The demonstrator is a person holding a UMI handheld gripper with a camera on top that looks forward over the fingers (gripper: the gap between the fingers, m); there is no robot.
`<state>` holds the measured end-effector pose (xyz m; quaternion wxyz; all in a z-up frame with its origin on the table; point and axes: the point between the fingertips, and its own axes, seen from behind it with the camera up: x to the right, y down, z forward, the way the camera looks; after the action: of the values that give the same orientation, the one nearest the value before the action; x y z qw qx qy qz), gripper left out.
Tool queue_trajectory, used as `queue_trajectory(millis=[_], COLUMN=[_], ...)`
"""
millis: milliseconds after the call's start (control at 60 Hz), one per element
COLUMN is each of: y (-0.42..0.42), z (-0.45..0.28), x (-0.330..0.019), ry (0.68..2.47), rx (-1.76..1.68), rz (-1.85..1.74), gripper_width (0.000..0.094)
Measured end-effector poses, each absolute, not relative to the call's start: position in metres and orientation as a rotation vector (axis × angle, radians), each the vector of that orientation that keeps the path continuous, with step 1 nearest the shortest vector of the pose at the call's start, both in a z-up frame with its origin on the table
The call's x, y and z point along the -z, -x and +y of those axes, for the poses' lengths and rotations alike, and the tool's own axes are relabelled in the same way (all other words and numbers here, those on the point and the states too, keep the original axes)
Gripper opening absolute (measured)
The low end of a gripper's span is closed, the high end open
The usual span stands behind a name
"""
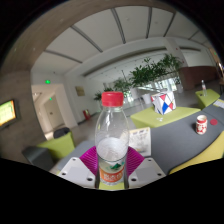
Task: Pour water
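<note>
A clear plastic water bottle with a red cap and an orange, green and white label stands upright between my gripper's fingers. My gripper is shut on the bottle: both magenta pads press on its lower body at the label. The bottle is lifted above the table, and the room's ceiling and far wall show behind it. A white cup with a red band stands on the grey table far to the right, beyond the fingers.
A blue, white and red carton stands on a yellow-green table beyond the bottle. A paper sheet lies on the grey table just right of the bottle. Green plants stand at the back. A dark chair is at the left.
</note>
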<state>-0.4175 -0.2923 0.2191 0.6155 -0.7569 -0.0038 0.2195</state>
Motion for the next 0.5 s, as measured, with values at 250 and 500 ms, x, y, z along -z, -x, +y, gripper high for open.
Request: queue_trajectory(millis=[250,500], y=[0.322,0.182], z=[-0.215,-0.119], x=[-0.328,-0.319], ry=[1.529,1.300], rx=[-1.016,-1.625], rz=[0.197,0.663], gripper_width=[0.0322,0.0320])
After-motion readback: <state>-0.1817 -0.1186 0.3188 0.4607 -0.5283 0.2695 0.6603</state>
